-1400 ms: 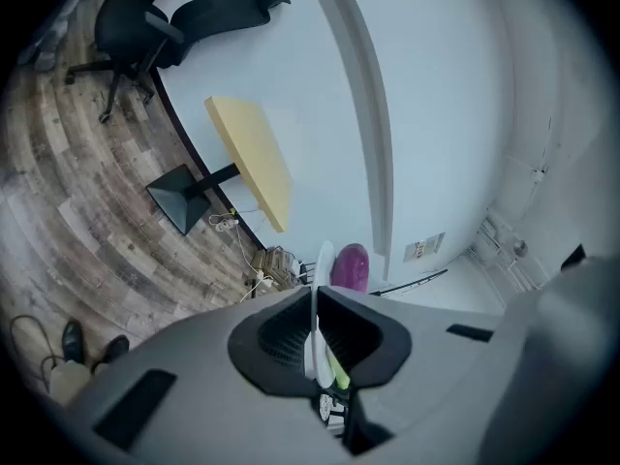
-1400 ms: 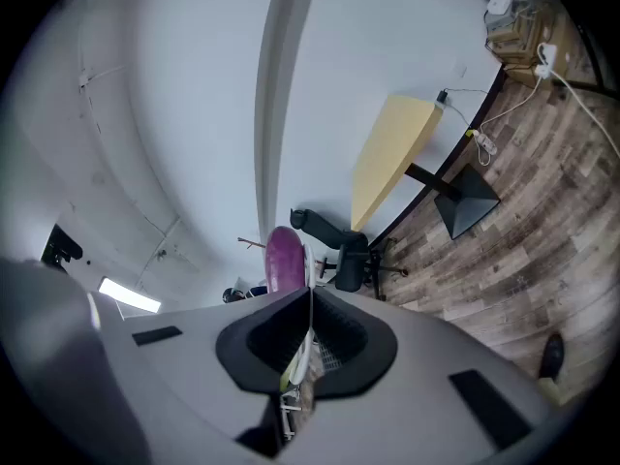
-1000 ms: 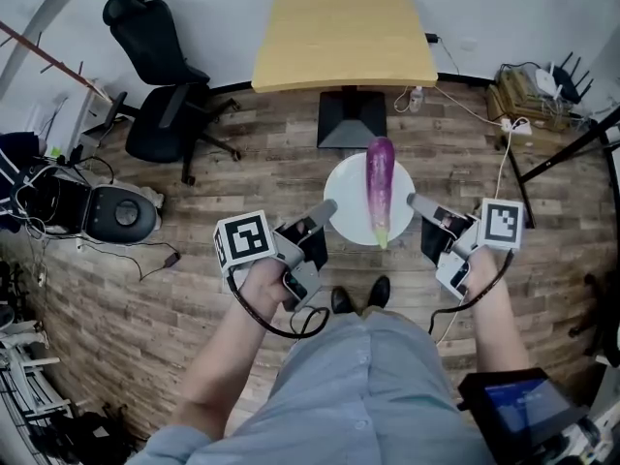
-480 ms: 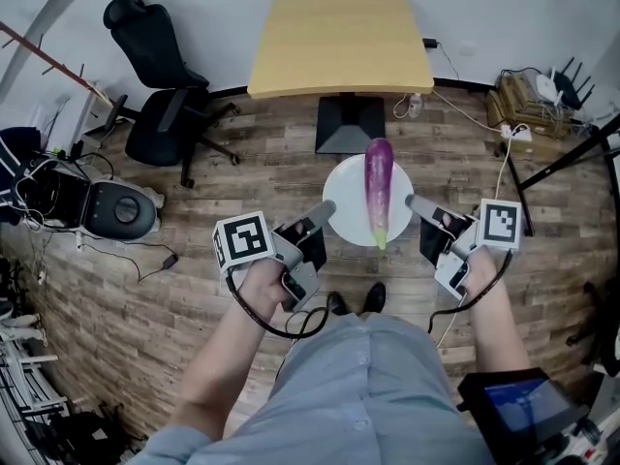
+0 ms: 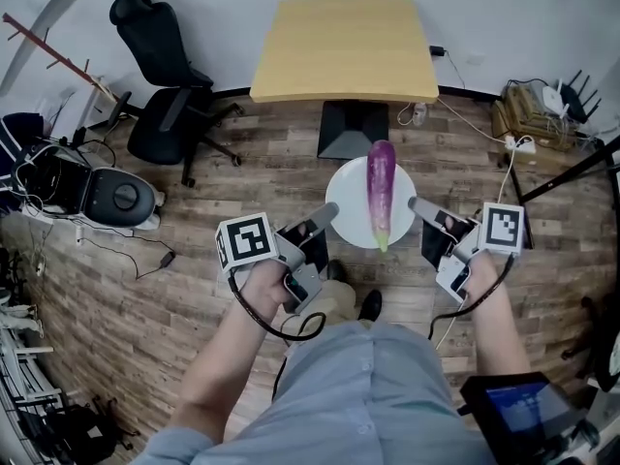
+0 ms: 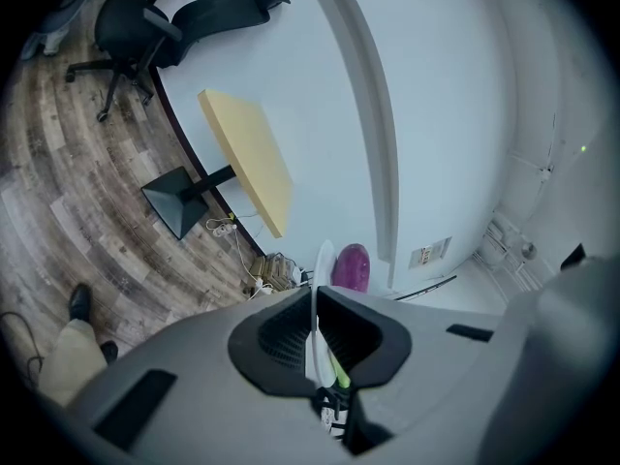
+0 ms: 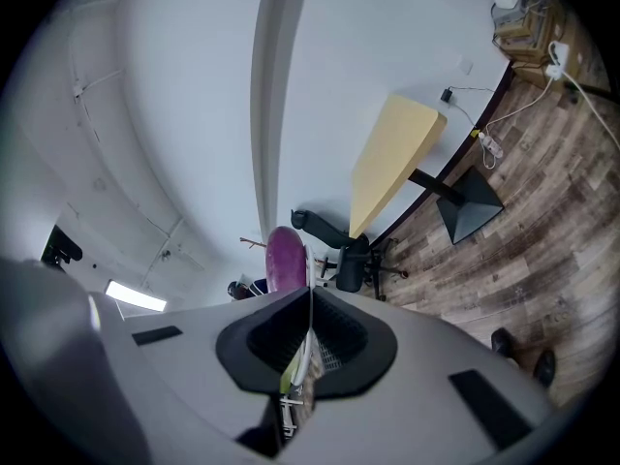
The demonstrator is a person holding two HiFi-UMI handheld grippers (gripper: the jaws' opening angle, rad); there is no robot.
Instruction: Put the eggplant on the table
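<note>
On opposite rims of a white plate (image 5: pixel 347 206), the left hand-held gripper (image 5: pixel 327 212) and the right hand-held gripper (image 5: pixel 417 203) are clamped shut. The eggplant (image 5: pixel 380 187) is carried lengthwise on that plate, above the wooden floor (image 5: pixel 271 163), short of the yellow bench (image 5: pixel 344 46).

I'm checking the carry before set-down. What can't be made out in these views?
- Left gripper view: most of the eggplant, behind the body of the left hand-held gripper; the plate shows only edge-on.
- Right gripper view: likewise, behind the right hand-held gripper.
- Head view: the plate's underside, facing away; the black device at bottom right, cut off by the frame edge.
</note>
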